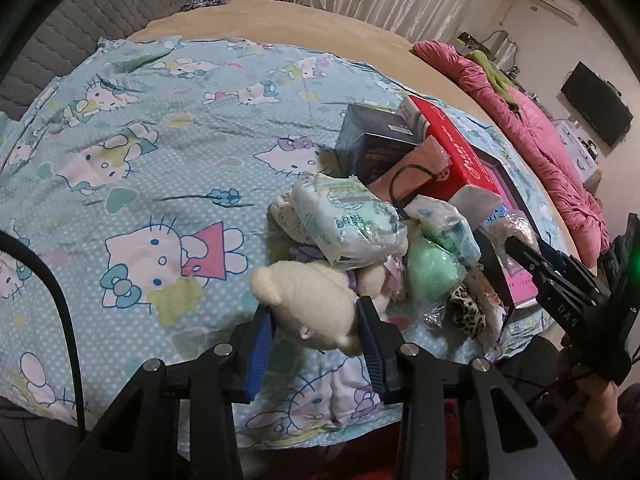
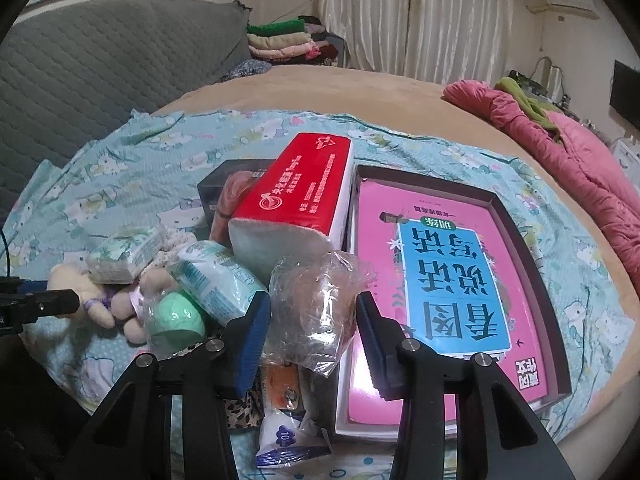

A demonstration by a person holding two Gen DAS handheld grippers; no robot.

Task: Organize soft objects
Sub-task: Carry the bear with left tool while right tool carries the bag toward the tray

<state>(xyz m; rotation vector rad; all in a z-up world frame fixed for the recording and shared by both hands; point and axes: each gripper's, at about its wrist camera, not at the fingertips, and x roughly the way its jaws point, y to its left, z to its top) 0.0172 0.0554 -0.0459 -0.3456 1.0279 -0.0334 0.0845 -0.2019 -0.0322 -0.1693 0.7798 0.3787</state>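
Observation:
A cream plush toy (image 1: pixel 308 296) sits between the blue pads of my left gripper (image 1: pixel 314 309), which is shut on it just above the Hello Kitty sheet (image 1: pixel 140 152). From the right wrist view the same plush toy (image 2: pixel 80 284) hangs at the left gripper (image 2: pixel 44 304). My right gripper (image 2: pixel 311 301) is shut on a crumpled clear plastic bag (image 2: pixel 316 304) with something brownish inside, held over the pile. In the left wrist view the right gripper (image 1: pixel 524 254) reaches in from the right with the plastic bag (image 1: pixel 516 226) at its tip.
The pile holds white tissue packs (image 1: pixel 348 220), a mint-green soft bundle (image 2: pixel 176 316), a red tissue pack (image 2: pixel 300 192), a dark box (image 1: pixel 372 140) and leopard-print cloth (image 1: pixel 468 308). A pink book lies in a shallow box (image 2: pixel 524 236). A pink quilt (image 2: pixel 580 168) lies along the bed's right edge.

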